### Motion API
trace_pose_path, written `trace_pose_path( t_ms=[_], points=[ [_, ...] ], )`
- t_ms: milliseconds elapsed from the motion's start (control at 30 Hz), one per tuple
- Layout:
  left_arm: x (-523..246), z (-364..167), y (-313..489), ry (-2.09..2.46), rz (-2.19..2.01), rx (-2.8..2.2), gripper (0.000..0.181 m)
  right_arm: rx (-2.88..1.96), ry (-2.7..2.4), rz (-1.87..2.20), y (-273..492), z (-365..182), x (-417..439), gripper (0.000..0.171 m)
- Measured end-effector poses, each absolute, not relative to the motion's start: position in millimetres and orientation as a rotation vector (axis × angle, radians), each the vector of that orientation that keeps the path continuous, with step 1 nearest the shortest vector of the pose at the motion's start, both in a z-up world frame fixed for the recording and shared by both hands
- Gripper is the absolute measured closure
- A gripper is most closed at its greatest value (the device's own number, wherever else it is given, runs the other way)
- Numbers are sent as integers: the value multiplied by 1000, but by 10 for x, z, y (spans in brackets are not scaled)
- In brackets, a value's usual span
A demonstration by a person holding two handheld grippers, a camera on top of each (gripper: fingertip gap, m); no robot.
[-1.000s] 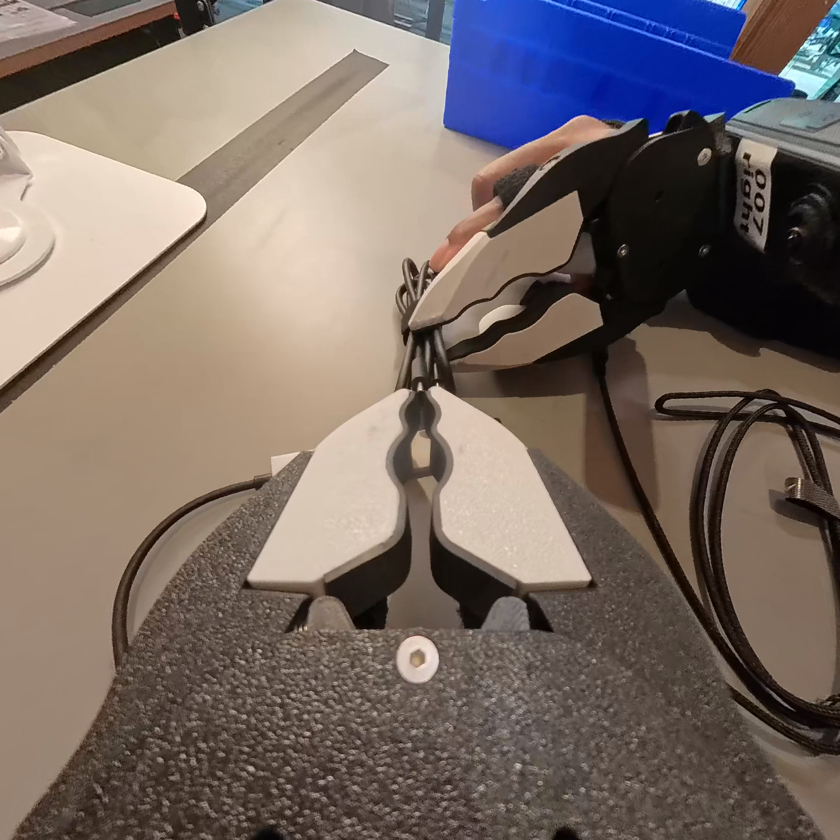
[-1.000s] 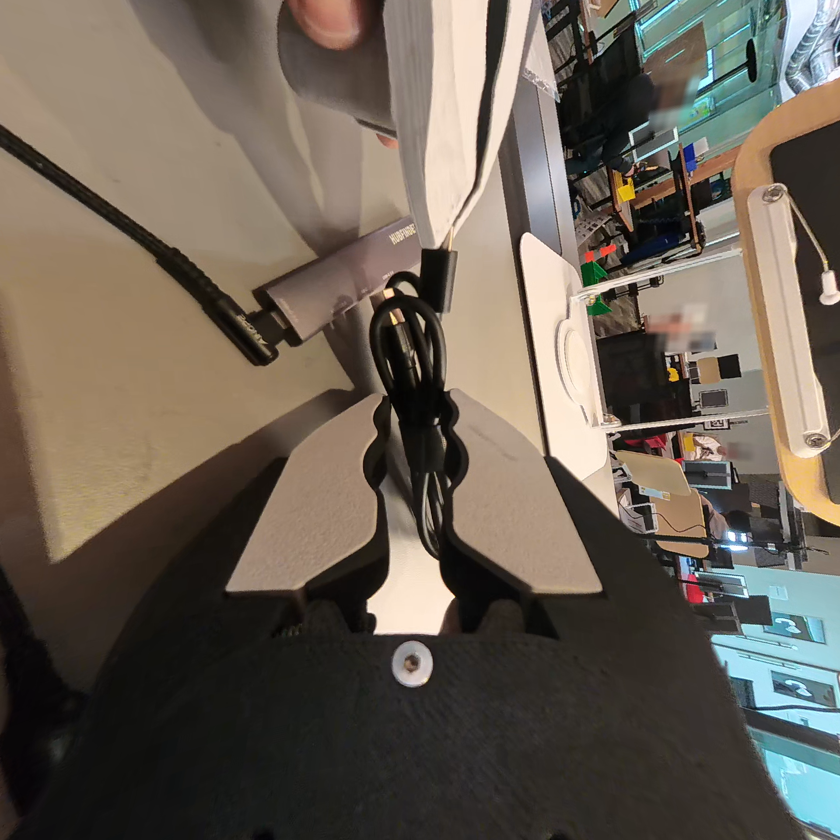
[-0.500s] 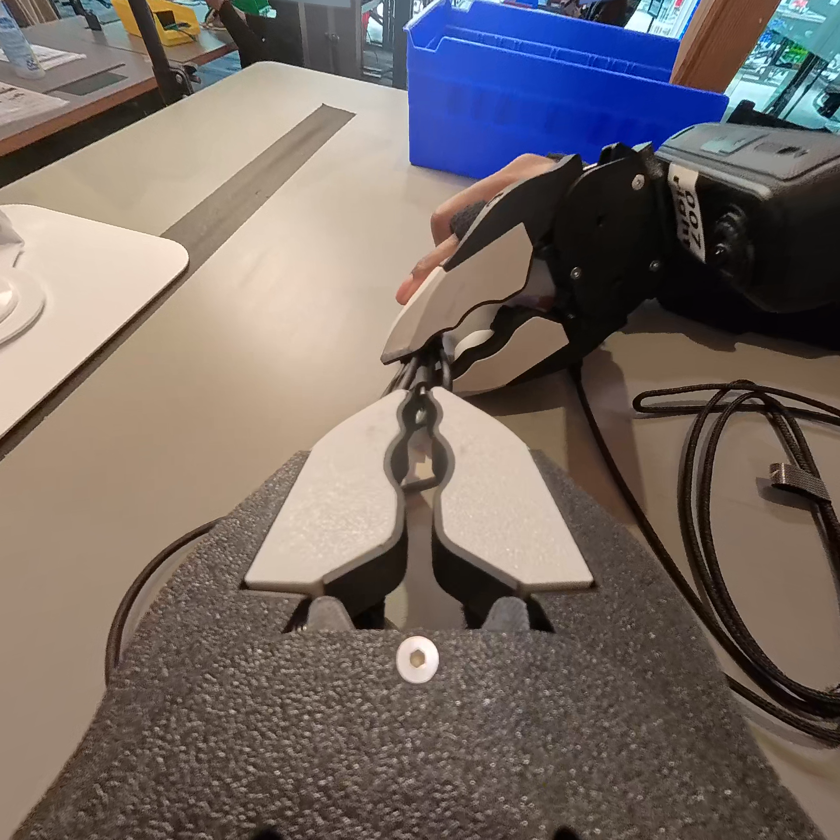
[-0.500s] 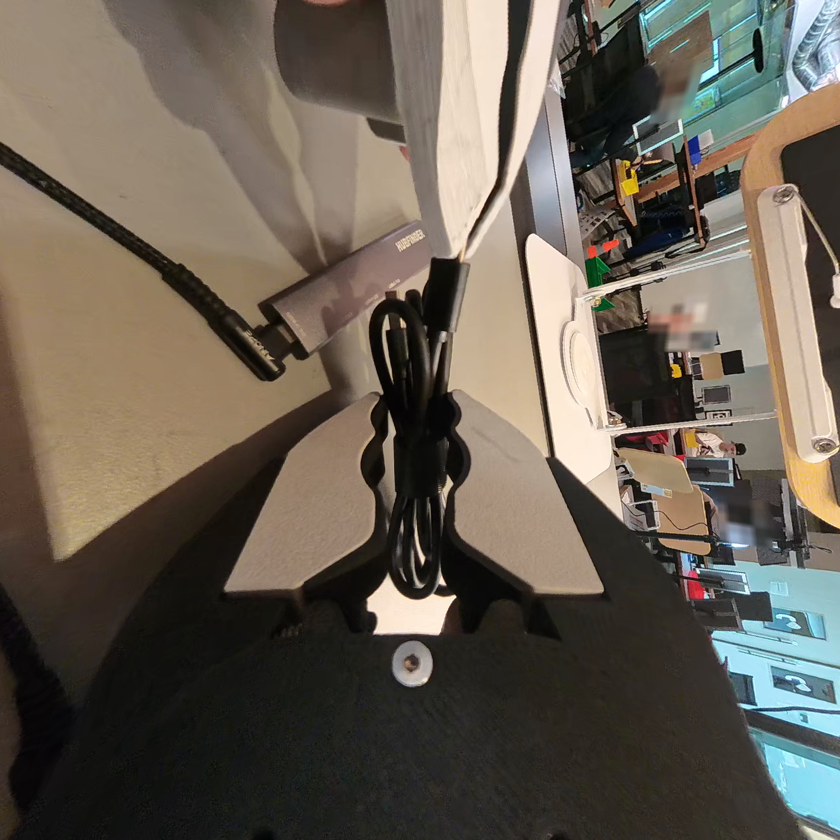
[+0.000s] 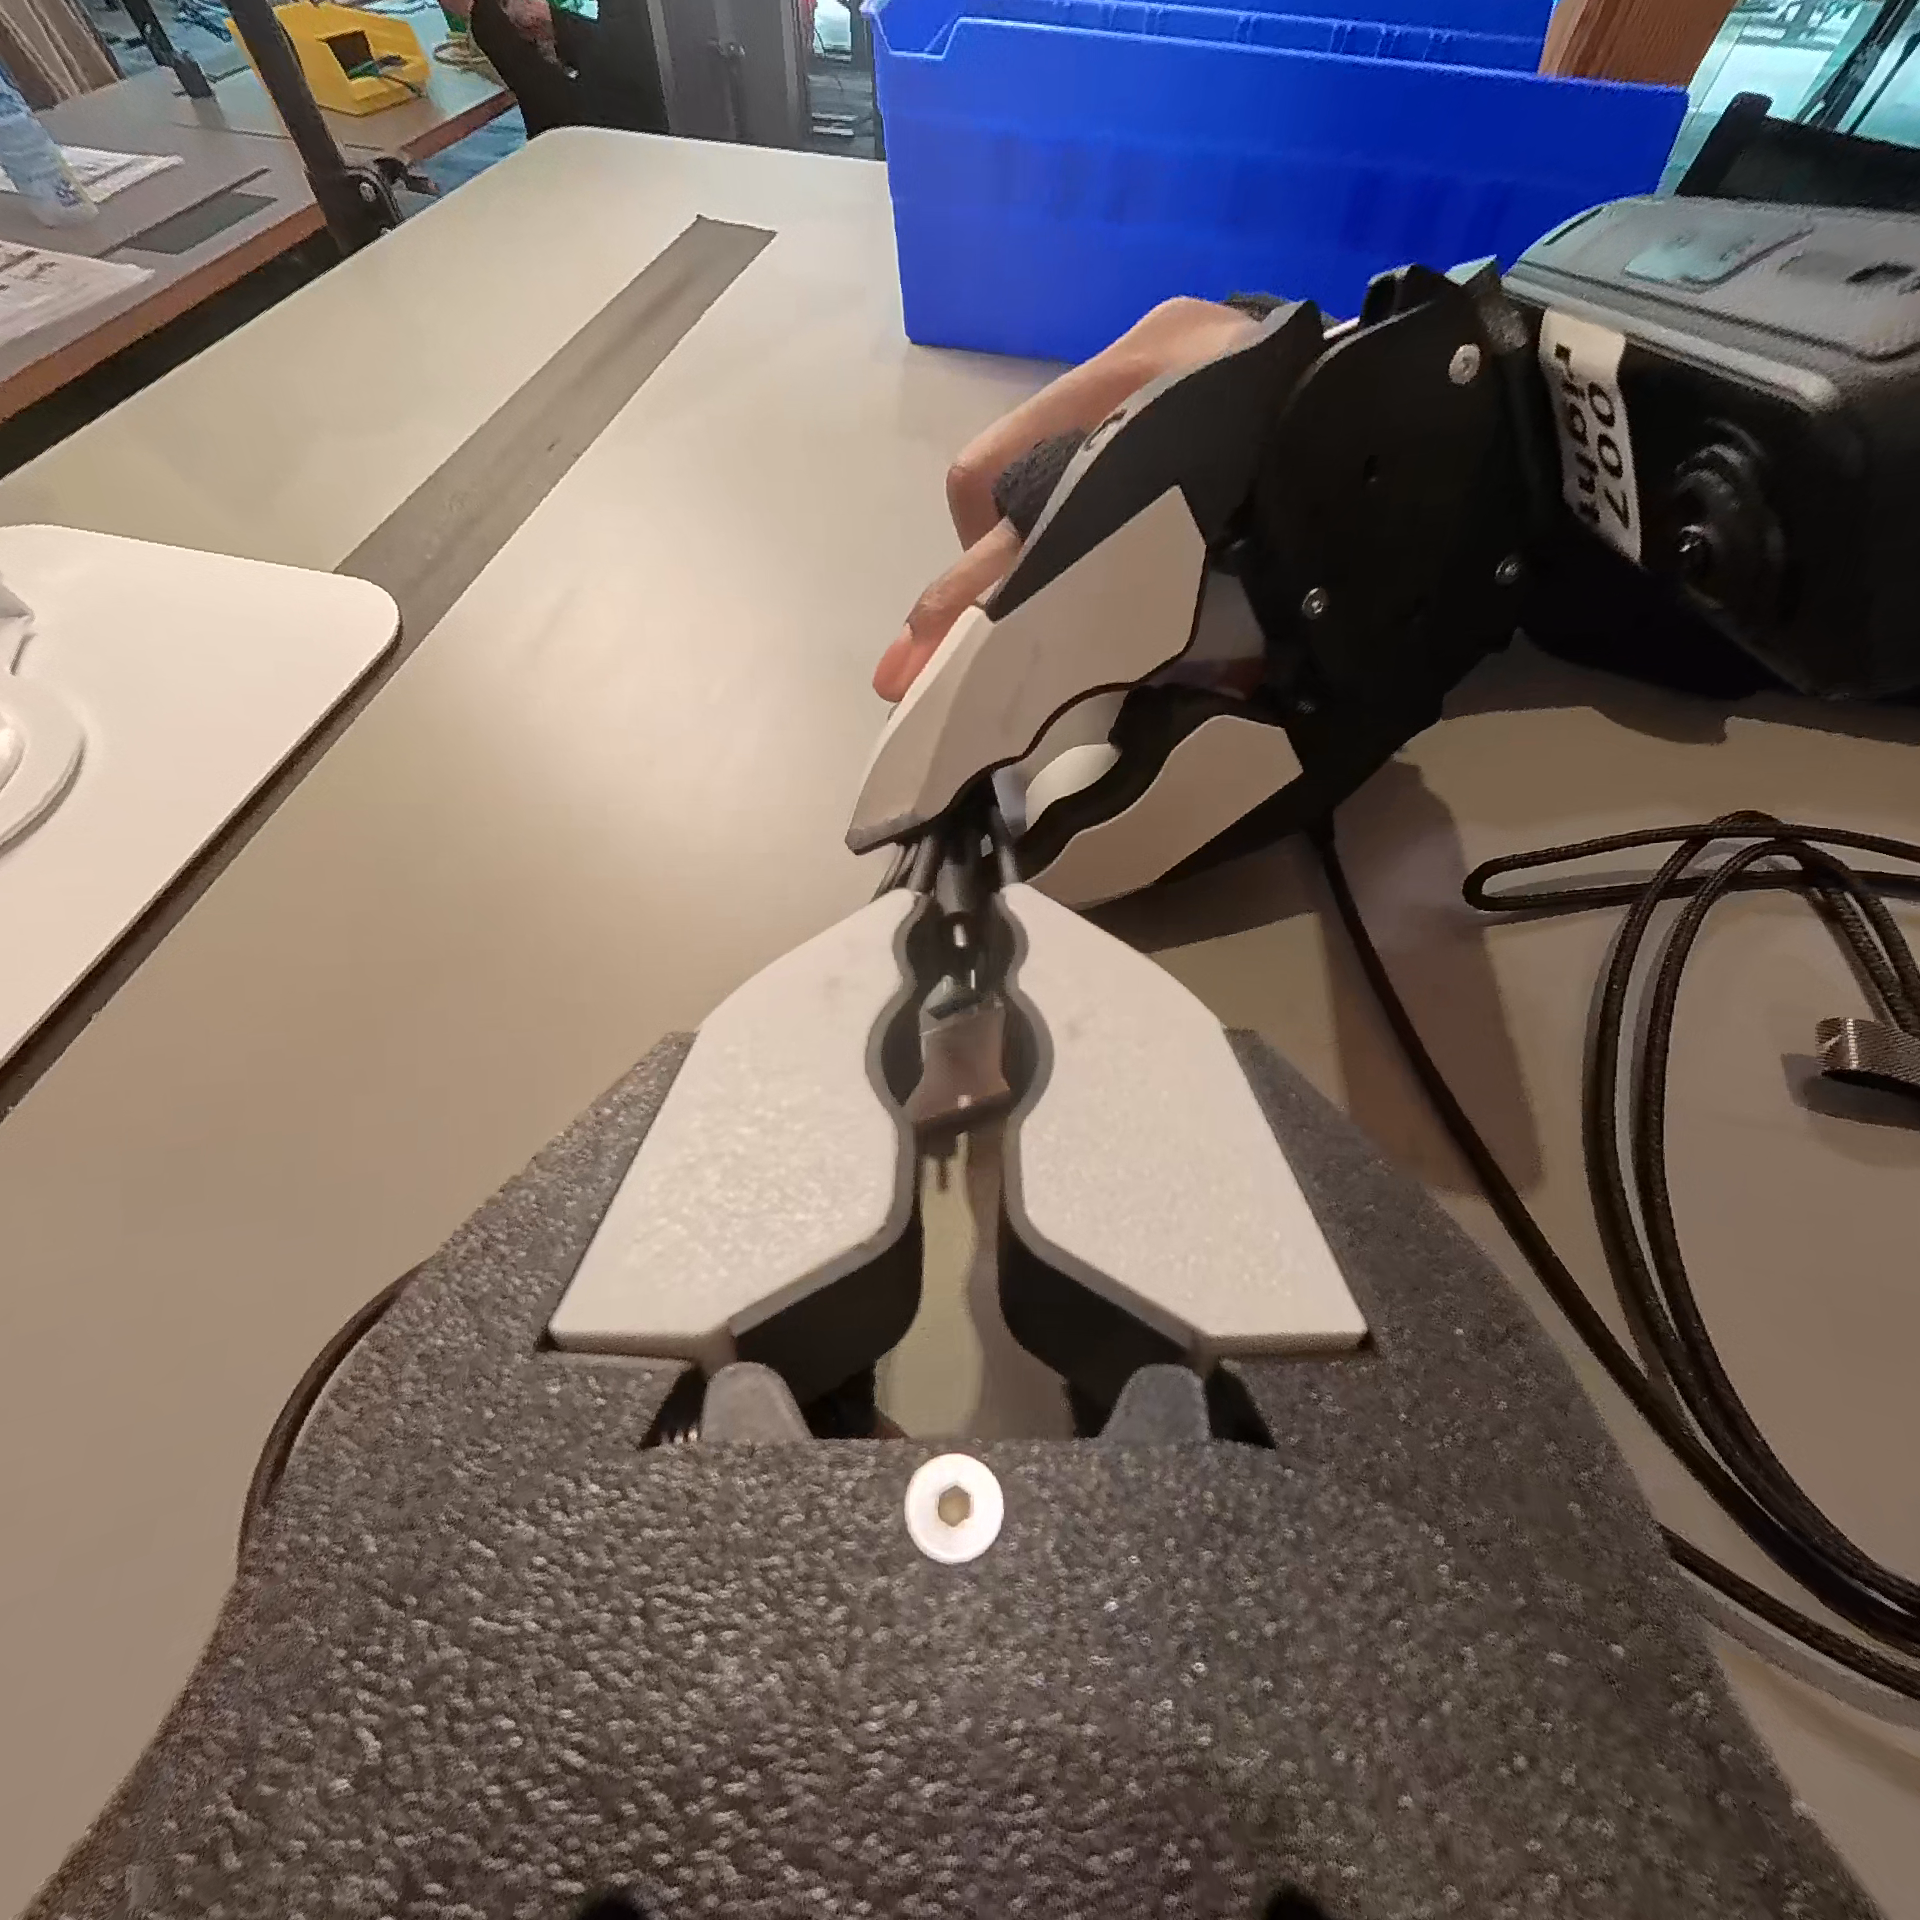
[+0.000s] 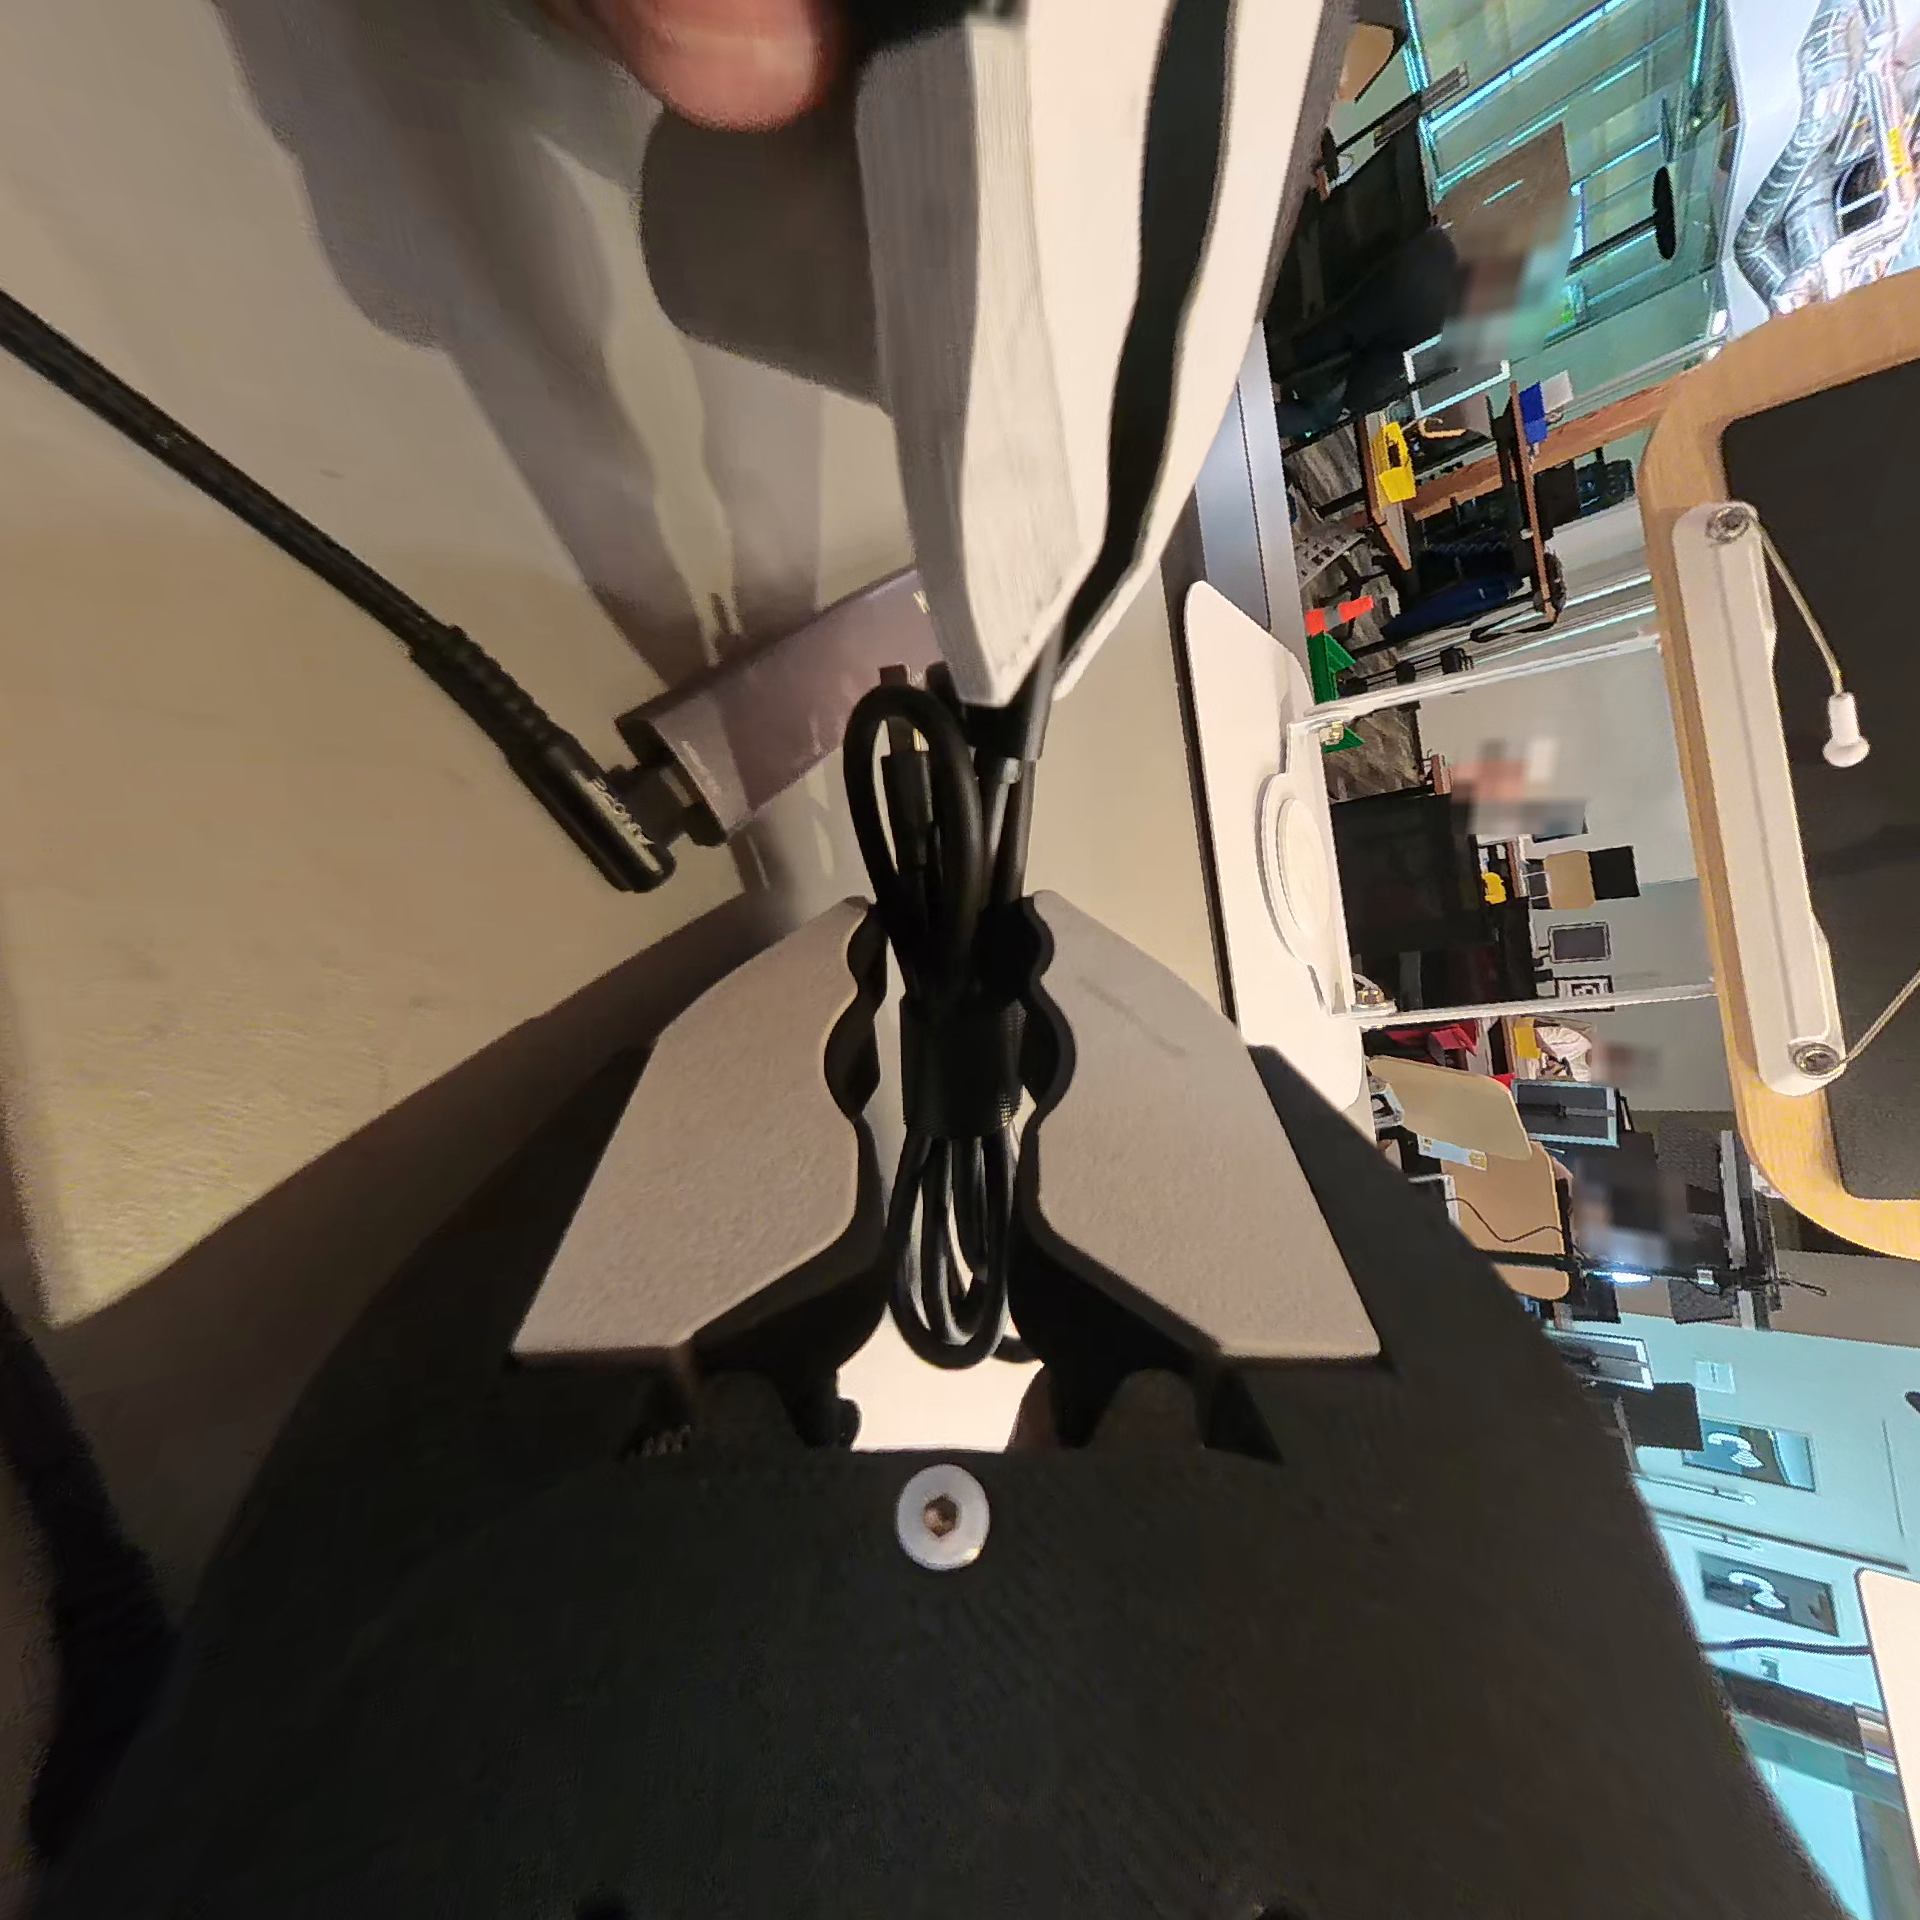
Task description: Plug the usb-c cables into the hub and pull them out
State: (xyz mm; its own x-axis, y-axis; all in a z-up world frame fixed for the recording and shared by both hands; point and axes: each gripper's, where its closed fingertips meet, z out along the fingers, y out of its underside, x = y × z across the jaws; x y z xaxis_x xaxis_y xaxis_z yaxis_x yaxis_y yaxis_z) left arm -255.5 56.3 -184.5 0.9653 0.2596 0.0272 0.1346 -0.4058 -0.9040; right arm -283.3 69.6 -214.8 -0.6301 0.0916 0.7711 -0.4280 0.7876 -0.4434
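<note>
My left gripper is shut on the black USB-C plug of a short cable. The grey hub shows through the gap between its fingers. In the right wrist view the hub lies on the table, with a braided black cable plugged into its near end. The left gripper holds the plug right at the hub's side; the joint is hidden. My right gripper is shut on the bundled black cable. It also shows in the left wrist view, tips close to the left fingertips.
A blue bin stands at the back. A white pad lies to the left beyond a dark strip. Loops of braided black cable lie on the table at the right. A person's fingers rest behind the right gripper. Some 5 cm of space lies between my two pairs of fingers.
The left gripper has brought the plug down against the hub's side. The cable bundle now sits deeper between the right fingers. Both grippers stay shut.
</note>
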Motion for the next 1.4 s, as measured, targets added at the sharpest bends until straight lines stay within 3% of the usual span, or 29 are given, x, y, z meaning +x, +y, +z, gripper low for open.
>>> trace_pose_path(
  t_ms=[233, 333, 500, 1400],
  points=[
    [-2530, -1813, 627, -208, 199, -1983, 173, 224, -2127, 797, 686, -2139, -2844, 138],
    [-2529, -1802, 624, -174, 242, -1986, 174, 242, -2118, 765, 698, -2171, -2852, 150],
    [-2539, -1788, 559, -153, 267, -1989, 174, 256, -2109, 773, 692, -2143, -2860, 154],
    [-2513, -1703, 354, -97, 264, -1957, 173, 305, -2112, 1021, 718, -1987, -2725, 156]
  ],
)
